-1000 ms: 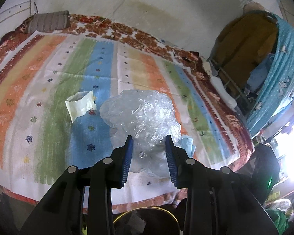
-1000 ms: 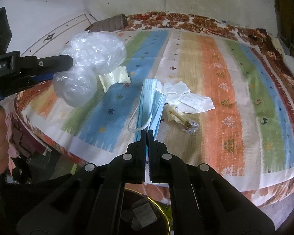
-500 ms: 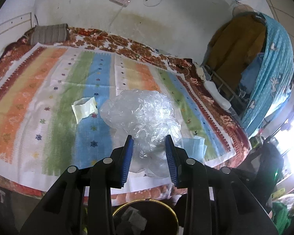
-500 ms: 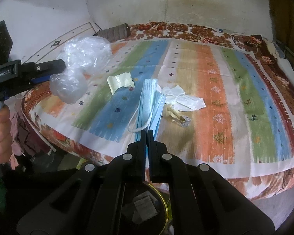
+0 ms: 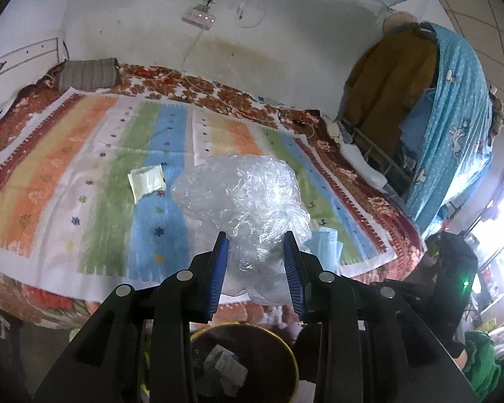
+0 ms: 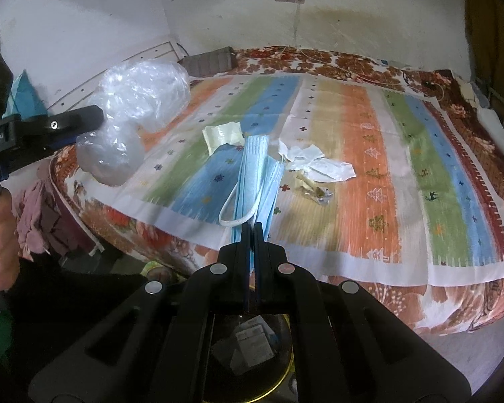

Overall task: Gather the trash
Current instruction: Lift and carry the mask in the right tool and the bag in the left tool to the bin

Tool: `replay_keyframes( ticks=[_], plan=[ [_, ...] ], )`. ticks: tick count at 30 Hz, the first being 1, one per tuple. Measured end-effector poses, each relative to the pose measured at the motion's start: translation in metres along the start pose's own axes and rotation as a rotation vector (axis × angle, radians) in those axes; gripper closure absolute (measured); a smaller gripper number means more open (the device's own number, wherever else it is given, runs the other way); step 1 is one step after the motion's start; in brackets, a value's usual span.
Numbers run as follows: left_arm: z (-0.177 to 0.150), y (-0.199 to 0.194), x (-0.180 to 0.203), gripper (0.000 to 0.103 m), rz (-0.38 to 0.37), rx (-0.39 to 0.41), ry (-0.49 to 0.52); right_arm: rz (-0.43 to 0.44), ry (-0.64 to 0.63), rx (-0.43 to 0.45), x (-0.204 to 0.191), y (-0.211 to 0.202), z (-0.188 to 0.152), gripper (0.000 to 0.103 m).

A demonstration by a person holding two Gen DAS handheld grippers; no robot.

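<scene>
Stained white wall (image 5: 285,33) behind bed (image 5: 84,174)

The left gripper (image 5: 256,252) has a plastic bag (image 5: 248,201) between its fingers, lifted off the bed (image 5: 84,154). Below that gripper stands a bin (image 5: 245,362) with scraps inside, in front of the bed's near edge. Ahead and to its left, a packet (image 5: 147,181) lies on the bed; far beyond, a pillow (image 5: 87,74) sits by the wall. The right gripper (image 6: 253,235) pinches a face mask (image 6: 255,174), which stretches forward from it. Ahead and to its right lie crumpled paper (image 6: 319,164) and, nearer, a wrapper (image 6: 316,191). The left gripper appears well to the right gripper's left.
</scene>
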State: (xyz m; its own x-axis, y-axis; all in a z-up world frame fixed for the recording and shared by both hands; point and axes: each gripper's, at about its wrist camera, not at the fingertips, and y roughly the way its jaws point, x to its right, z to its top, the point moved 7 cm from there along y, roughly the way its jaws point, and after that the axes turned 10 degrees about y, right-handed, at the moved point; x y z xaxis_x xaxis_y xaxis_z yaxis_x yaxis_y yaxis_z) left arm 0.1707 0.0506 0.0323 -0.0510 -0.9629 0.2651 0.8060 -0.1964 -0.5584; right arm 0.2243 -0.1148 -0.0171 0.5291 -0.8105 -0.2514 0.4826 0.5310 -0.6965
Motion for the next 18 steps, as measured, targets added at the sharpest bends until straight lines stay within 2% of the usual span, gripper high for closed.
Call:
replay_keyframes(
  ticks=[7, 11, 18],
  plan=[
    [-0.029, -0.006, 0.01, 0.071, 0.002, -0.035, 0.004, 0.015, 0.02, 0.008, -0.003, -0.012, -0.024, 0.102],
    [-0.042, -0.01, 0.013, 0.071, 0.055, -0.044, 0.018, 0.012, 0.026, -0.018, -0.003, -0.012, -0.043, 0.102],
    [-0.076, -0.001, 0.019, 0.071, 0.034, -0.143, -0.007, 0.0, 0.044, -0.05, -0.002, -0.013, -0.065, 0.102]
  ],
)
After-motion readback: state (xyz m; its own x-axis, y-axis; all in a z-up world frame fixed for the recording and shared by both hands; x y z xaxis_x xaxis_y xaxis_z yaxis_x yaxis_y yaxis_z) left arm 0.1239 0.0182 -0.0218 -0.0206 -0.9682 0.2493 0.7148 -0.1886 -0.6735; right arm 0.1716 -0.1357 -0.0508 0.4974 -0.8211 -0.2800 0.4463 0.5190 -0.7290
